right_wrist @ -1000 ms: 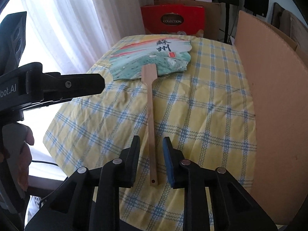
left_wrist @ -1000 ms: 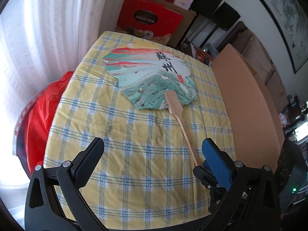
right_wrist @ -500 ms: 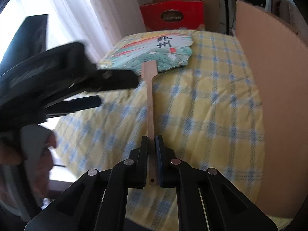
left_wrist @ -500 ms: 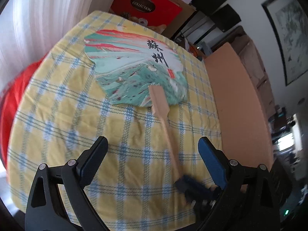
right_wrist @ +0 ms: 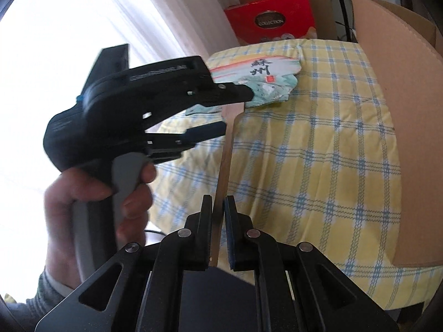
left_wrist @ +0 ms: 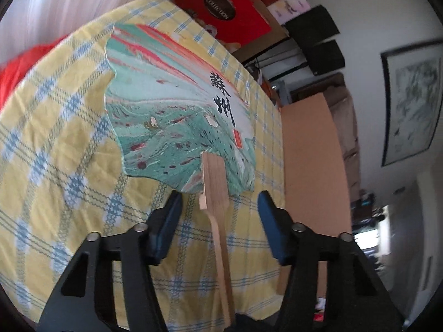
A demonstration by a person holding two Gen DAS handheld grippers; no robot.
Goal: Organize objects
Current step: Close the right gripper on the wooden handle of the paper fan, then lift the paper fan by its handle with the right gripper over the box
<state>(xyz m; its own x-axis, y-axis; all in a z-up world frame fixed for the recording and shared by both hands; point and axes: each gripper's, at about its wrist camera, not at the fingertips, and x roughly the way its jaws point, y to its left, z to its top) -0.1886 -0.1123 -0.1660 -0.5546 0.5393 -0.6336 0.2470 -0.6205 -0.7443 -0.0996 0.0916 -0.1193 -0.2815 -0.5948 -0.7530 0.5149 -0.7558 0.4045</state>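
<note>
Right hand-held gripper (right_wrist: pixel 218 232) clenched on fan (left_wrist: pixel 177 116) handle; left hand-held gripper (left_wrist: pixel 220 221) released.

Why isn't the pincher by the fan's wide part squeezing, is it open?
Open. The left gripper has its fingers spread on either side of the fan handle without touching it.

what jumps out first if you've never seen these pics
A painted paper fan with black calligraphy lies on the yellow checked tablecloth. The right gripper pinches the end of its wooden handle, while the open left gripper straddles the handle near the leaf. A red gift box stands behind.
</note>
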